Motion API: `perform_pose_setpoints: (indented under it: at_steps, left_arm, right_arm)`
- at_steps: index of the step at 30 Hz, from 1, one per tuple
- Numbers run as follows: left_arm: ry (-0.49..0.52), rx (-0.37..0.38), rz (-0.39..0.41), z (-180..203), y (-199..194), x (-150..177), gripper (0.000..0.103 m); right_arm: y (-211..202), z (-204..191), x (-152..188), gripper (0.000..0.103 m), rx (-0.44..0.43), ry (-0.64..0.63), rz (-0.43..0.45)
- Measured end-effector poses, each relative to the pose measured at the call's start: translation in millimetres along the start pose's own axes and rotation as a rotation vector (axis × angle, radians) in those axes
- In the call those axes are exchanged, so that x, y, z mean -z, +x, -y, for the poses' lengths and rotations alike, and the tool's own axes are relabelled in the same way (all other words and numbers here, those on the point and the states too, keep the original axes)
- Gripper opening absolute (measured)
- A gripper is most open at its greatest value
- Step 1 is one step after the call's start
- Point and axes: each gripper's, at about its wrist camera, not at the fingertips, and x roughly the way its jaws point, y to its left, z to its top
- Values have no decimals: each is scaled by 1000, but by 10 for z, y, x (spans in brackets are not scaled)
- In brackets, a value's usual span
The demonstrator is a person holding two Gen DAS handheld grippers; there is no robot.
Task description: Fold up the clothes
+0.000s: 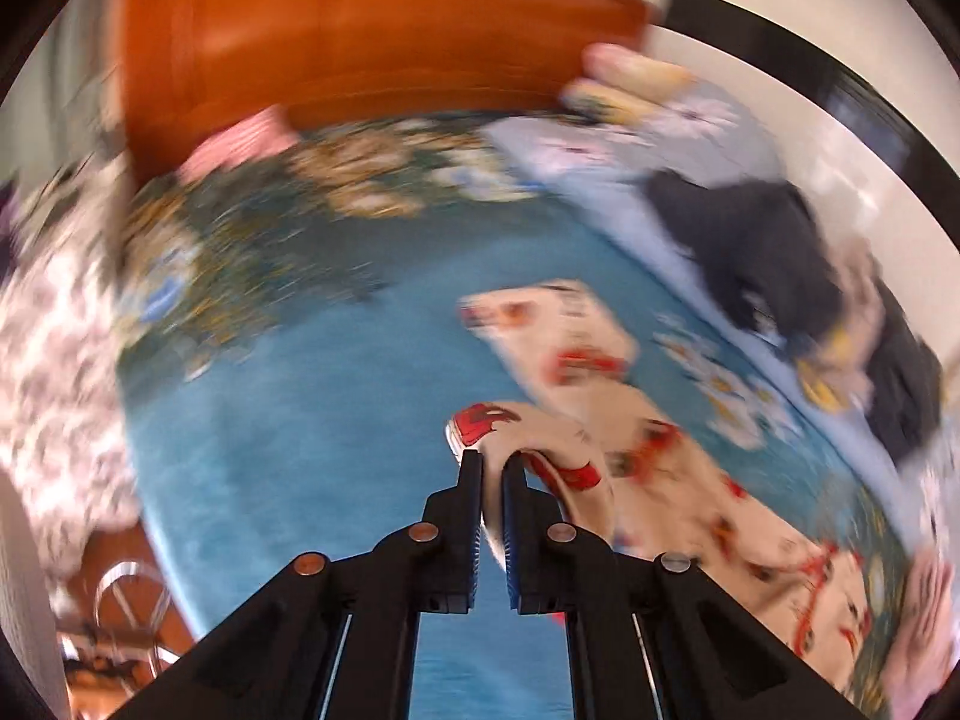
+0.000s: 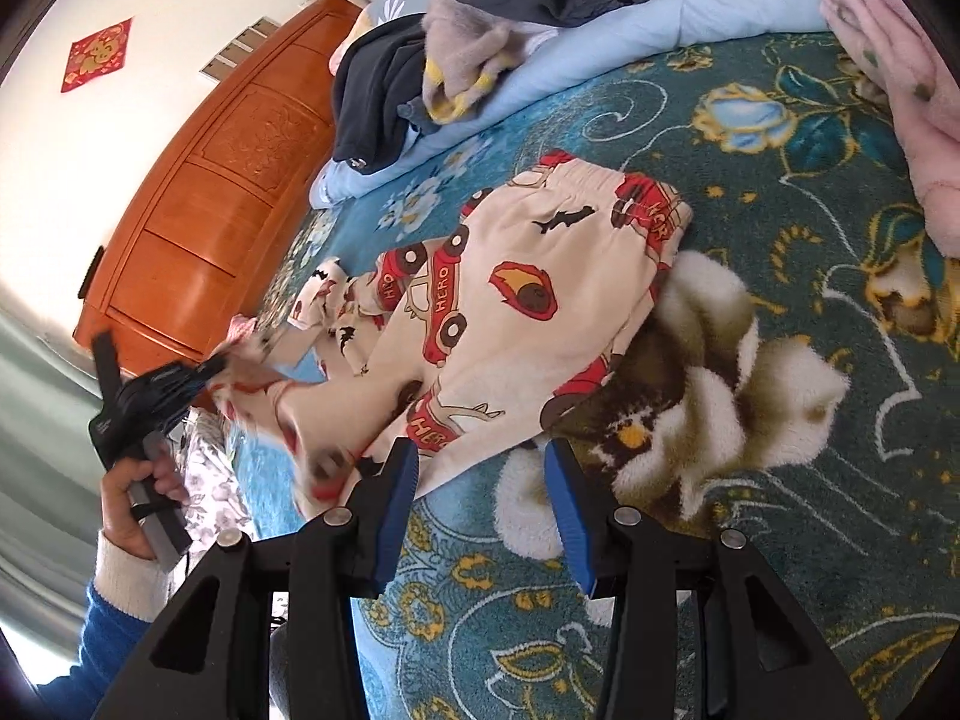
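Note:
A pair of cream children's trousers (image 2: 516, 300) with red car prints lies on a teal flowered blanket (image 2: 780, 570). My left gripper (image 1: 493, 462) is shut on a leg end of the trousers (image 1: 558, 450) and holds it lifted above the bed; it also shows in the right wrist view (image 2: 210, 369), blurred by motion. My right gripper (image 2: 480, 468) is open and empty, just above the blanket at the near edge of the trousers.
A pile of dark and grey clothes (image 2: 480, 30) lies on a light blue quilt (image 2: 630, 42) at the far side. A pink blanket (image 2: 888, 90) lies at the right. An orange wooden headboard (image 2: 204, 204) stands at the left.

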Motion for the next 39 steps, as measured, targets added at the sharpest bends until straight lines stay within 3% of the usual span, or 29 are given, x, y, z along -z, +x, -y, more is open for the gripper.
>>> perform_pose_setpoints:
  at_steps: [3, 9, 13, 16, 20, 24, 25, 27, 29, 39]
  left_arm:
    - [-74, -24, -38, -383, 101, 69, 7]
    - [-106, -9, -74, -621, 221, 201, 7]
    - [-106, 20, -86, -627, 249, 199, 7]
    - [-103, 45, -90, -625, 264, 162, 7]
    - [-86, 69, -98, -633, 288, 98, 7]
    - [-79, 93, -106, -664, 298, 56, 7]
    - [-80, 100, -108, -676, 297, 44, 7]
    - [-84, 120, -113, -696, 294, 8, 7]
    - [-76, 131, -112, -683, 288, -28, 7]
    - [-77, 162, -112, -639, 237, -148, 7]
  right_arm:
    - [28, -67, -60, 45, 13, -12, 7]
    - [224, -426, -518, 45, 18, -69, 39]
    - [572, -521, -981, 45, 130, -11, 1]
    - [866, -448, -1243, 45, 189, 116, -41]
    - [1168, -437, -1394, 45, 358, 162, -74]
    - [1330, -428, -1386, 45, 457, 173, -101]
    - [1288, -429, -1375, 42, 452, 174, -94]
    - [1203, -430, -1353, 18, 441, 175, -79]
    - [1119, -432, -1331, 6, 431, 177, -65]
    - [672, -439, -1226, 2, 371, 186, 15]
